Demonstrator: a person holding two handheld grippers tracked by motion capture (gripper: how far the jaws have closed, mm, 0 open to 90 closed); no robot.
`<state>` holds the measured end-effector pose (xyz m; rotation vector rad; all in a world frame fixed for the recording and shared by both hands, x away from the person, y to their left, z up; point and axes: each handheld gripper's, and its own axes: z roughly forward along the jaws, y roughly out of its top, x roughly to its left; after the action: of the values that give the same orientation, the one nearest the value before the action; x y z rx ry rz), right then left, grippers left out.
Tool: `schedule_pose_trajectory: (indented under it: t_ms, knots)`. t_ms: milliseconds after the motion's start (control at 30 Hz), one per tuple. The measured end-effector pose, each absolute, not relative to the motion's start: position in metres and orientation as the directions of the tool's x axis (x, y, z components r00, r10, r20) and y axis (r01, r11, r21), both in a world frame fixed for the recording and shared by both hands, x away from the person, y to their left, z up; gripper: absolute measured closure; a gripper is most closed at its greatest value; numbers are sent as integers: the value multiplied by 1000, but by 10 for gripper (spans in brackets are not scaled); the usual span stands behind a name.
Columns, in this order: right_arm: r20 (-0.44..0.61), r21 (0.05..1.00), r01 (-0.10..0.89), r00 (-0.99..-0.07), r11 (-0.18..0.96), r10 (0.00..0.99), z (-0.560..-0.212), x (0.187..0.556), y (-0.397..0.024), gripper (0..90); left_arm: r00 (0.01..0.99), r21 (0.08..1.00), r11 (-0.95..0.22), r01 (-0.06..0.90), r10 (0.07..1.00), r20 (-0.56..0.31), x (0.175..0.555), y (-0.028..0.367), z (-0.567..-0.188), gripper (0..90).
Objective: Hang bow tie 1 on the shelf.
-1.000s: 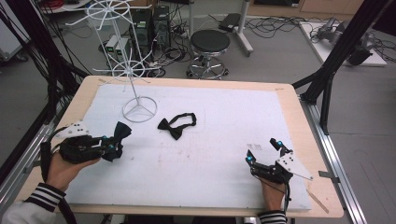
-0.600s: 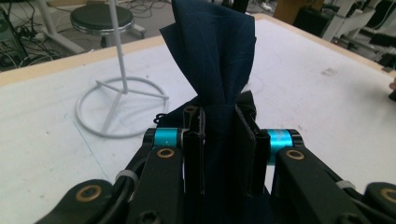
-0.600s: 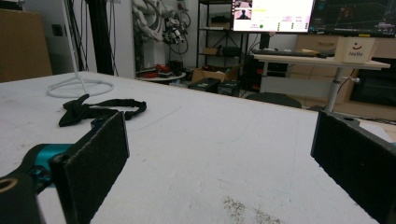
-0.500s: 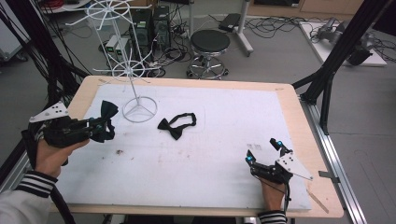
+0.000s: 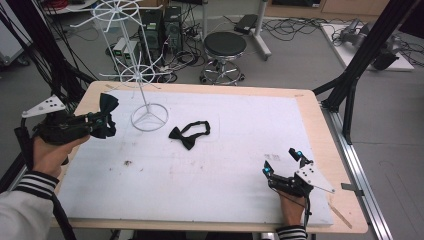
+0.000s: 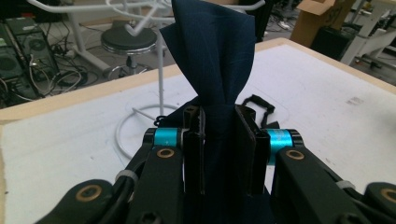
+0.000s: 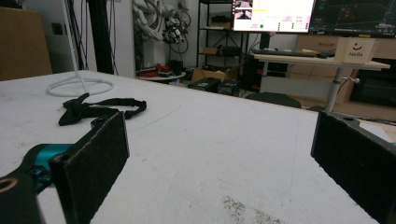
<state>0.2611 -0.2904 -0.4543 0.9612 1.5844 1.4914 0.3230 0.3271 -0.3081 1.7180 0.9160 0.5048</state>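
So we've got the left gripper (image 5: 102, 125) clamped on a navy bow tie (image 6: 212, 56), rack (image 5: 142, 75) just beside it; right gripper (image 5: 282, 165) rests wide open.

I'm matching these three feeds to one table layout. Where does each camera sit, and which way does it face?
High view: above the person's side, looking forward and down; both hands, left gripper, right gripper.
Left gripper view: faces the white wire stand; jaws clamp a navy bow tie.
Right gripper view: low, open jaws.
Shared: black bow tie.
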Motion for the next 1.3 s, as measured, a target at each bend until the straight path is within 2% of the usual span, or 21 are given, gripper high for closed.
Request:
schedule_pose_trajectory:
  t_ms: [733, 1300]
  knots:
    - [-23, 999, 29, -444, 40, 896, -454, 261, -290, 35, 520, 952, -85, 293, 850, -84, 352, 342, -283, 743]
    - [-22, 999, 29, -445, 39, 895, -454, 261, -291, 35, 511, 953, -96, 287, 857, -67, 369, 337, -269, 742]
